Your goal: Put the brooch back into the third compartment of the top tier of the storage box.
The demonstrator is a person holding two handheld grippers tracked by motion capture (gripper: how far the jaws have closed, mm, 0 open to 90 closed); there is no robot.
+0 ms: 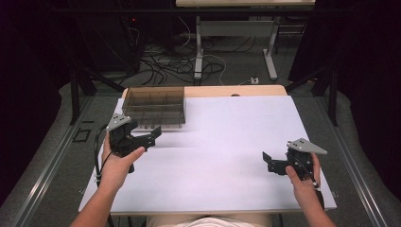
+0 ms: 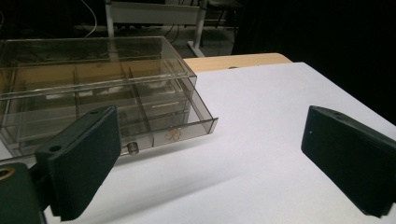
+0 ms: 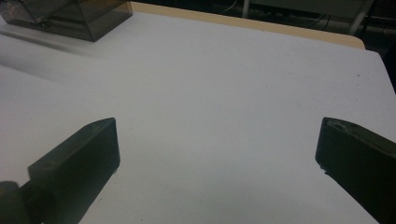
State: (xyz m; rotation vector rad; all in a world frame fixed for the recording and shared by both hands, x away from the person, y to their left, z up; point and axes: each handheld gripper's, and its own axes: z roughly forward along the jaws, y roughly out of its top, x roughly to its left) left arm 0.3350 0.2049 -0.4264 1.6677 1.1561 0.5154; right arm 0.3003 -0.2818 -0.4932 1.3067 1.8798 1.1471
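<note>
Left claw (image 1: 152,135) (jaws wide apart) sits just before drawer box (image 1: 156,106).

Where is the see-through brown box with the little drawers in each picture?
High view: the box sits at the table's far left, just beyond the left tongs.
Left gripper view: upper left, bottom drawer pulled out a little.
Right gripper view: its corner at the top left edge.
Shared landmark: the white table top.
</note>
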